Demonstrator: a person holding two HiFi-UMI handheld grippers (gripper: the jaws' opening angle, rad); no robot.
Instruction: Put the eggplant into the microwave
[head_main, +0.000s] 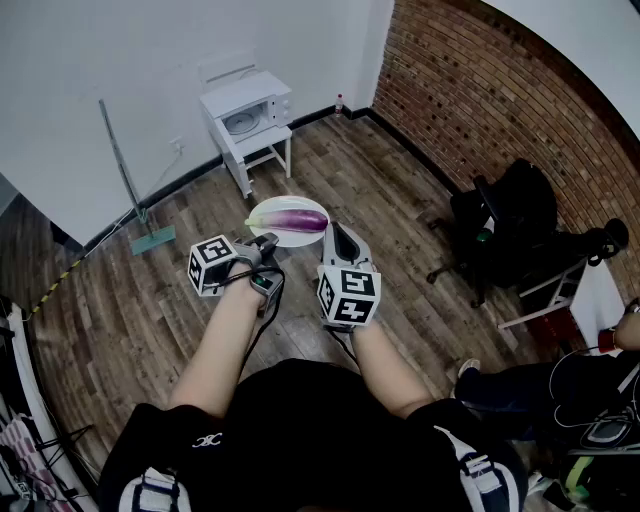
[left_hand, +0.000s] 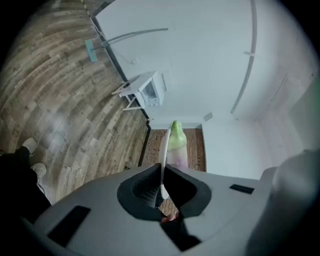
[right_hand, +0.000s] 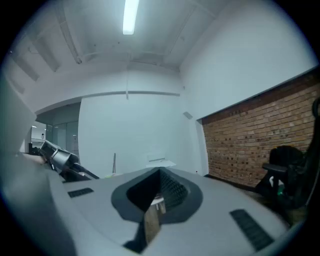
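A purple eggplant (head_main: 301, 221) with a green stem lies on a white plate (head_main: 286, 238), carried above the wooden floor. My left gripper (head_main: 268, 243) is shut on the plate's near left rim. In the left gripper view the plate (left_hand: 164, 155) shows edge-on between the jaws of that gripper (left_hand: 162, 187), with the eggplant (left_hand: 176, 140) beyond. My right gripper (head_main: 341, 240) hangs just right of the plate; its jaws (right_hand: 159, 196) look shut with nothing between them. The white microwave (head_main: 248, 104) stands on a small white table (head_main: 262, 146) by the far wall, and also shows as the microwave (left_hand: 150, 90) ahead.
A mop (head_main: 128, 180) leans on the white wall left of the table. A brick wall (head_main: 480, 100) runs along the right, with a black office chair (head_main: 505, 228) and bags before it. A small bottle (head_main: 340, 102) stands in the corner.
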